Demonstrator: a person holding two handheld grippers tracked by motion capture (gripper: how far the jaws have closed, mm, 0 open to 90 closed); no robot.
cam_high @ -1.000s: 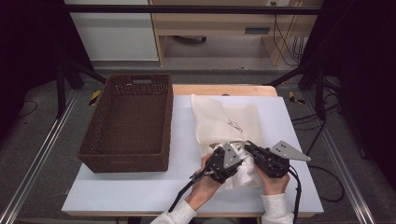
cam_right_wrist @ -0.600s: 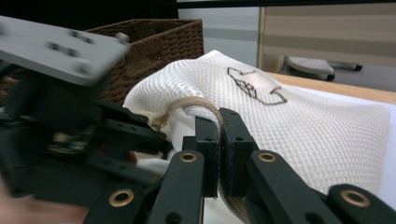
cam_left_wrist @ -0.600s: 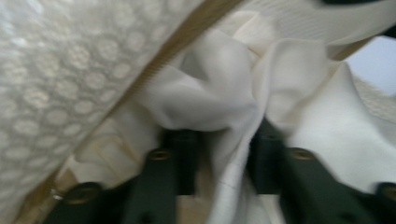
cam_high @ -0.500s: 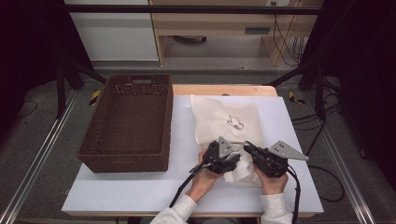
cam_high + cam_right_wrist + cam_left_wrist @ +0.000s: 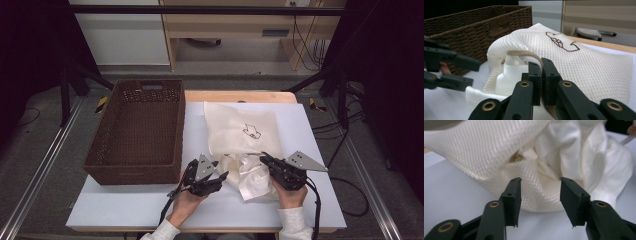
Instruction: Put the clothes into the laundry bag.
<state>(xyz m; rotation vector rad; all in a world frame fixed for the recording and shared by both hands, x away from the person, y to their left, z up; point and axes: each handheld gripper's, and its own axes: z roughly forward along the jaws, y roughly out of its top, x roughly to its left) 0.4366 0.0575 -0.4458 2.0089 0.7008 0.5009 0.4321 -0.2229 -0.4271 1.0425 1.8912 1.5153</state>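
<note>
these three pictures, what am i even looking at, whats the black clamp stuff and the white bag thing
A person sits at a white table and holds a hand-operated gripper in each hand; no robot arm is involved. The high view looks down from above. The other two pictures come from small cameras riding on each gripper, looking along its black jaws.

On the table stands a brown wicker basket, and beside it lies a white mesh bag with a small bird drawing. White cloth spills from the bag's open end.

The right gripper is shut on the bag's zipper edge, holding the opening up. The left gripper has its jaws apart, just in front of the bag's opening; they have just been closing a little, with nothing pinched between them.
</note>
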